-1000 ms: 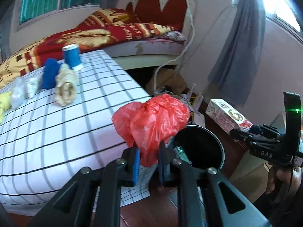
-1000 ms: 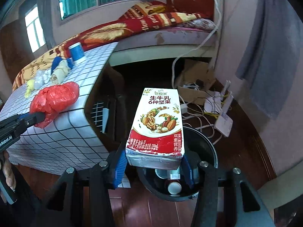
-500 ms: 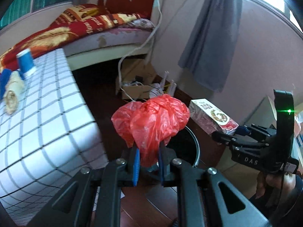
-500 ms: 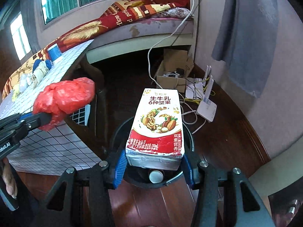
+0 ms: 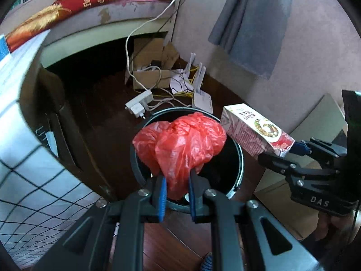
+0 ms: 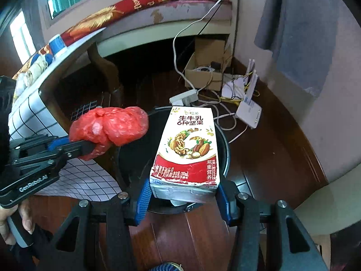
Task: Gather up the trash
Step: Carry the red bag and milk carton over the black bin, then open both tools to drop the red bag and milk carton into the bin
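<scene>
My left gripper (image 5: 177, 188) is shut on a crumpled red plastic bag (image 5: 180, 142) and holds it over the round black trash bin (image 5: 239, 158) on the floor. My right gripper (image 6: 182, 197) is shut on a red and white milk carton (image 6: 189, 146) and holds it above the same bin (image 6: 223, 149). The red bag (image 6: 112, 128) and the left gripper (image 6: 74, 148) show at the left of the right wrist view. The carton (image 5: 255, 133) and the right gripper (image 5: 286, 151) show at the right of the left wrist view.
A table with a checked white cloth (image 5: 20, 149) stands left of the bin, with several items (image 6: 42, 63) on its far end. Behind the bin lie a power strip (image 5: 138, 103), a router (image 6: 249, 113), cables and a cardboard box (image 6: 207, 67). A bed (image 5: 94, 6) stands beyond.
Both grippers have swung away from the table and moved down toward the bin. The red bag and the carton now hang over its opening. Both grips are unchanged.
</scene>
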The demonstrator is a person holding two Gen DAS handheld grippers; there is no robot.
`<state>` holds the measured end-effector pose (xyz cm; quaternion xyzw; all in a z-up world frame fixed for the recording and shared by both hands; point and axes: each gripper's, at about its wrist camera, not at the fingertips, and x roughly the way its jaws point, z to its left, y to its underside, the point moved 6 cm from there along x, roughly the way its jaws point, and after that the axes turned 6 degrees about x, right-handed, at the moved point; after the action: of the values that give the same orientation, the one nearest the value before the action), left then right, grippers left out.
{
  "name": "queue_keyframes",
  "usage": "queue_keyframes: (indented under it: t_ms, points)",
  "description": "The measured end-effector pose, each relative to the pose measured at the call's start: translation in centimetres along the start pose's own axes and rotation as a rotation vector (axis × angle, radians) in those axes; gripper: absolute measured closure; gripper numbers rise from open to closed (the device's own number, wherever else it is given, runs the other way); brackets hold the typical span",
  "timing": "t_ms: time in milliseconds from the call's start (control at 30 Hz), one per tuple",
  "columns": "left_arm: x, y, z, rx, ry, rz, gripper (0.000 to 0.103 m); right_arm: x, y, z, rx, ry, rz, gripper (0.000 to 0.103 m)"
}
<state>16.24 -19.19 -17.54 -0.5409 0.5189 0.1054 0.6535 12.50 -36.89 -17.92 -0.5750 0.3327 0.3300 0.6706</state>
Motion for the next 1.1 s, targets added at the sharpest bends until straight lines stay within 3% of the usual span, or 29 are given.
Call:
queue_keyframes:
  t_ms: [300, 400, 433, 467, 500, 533, 600, 667, 800, 1100]
  points:
    - [2.9, 0.2, 1.2, -0.021, -0.003, 0.056, 0.085, 4.8, 0.4, 1.4, -0.086, -0.016, 0.101, 0.05]
    - [3.9, 0.4, 1.1, -0.017, 0.028, 0.076, 0.084, 6.2, 0.4, 1.6, -0.103, -0.009, 0.14, 0.049]
    - [4.3, 0.6, 1.0, -0.017, 0.025, 0.088, 0.071, 6.6, 0.4, 1.2, -0.114, 0.022, 0.149, 0.047]
    - [4.8, 0.6, 1.3, -0.023, 0.006, 0.102, 0.057, 7.1, 0.3, 0.5, -0.116, 0.077, 0.153, 0.018]
    - [4.8, 0.7, 1.6, -0.027, -0.025, 0.102, 0.025, 7.5, 0.5, -0.8, -0.102, 0.143, 0.163, 0.0]
    - [4.5, 0.8, 1.7, -0.028, -0.044, 0.082, 0.013, 7.5, 0.6, -1.6, -0.09, 0.157, 0.163, 0.0]
    - [3.9, 0.9, 2.2, -0.039, -0.066, 0.055, 0.01, 7.5, 0.7, -4.0, -0.033, 0.225, 0.181, 0.0]
    - [4.0, 1.2, 2.5, -0.052, -0.087, 0.067, 0.001, 7.4, 0.6, -5.2, 0.026, 0.225, 0.178, 0.0]
    - [3.7, 1.4, 2.4, -0.051, -0.096, 0.061, 0.0, 6.6, 0.2, -6.7, 0.115, 0.223, 0.161, 0.0]
    - [1.6, 0.5, 1.1, -0.021, -0.098, 0.014, 0.0, 4.3, -1.1, -5.0, 0.143, 0.193, 0.1, 0.0]
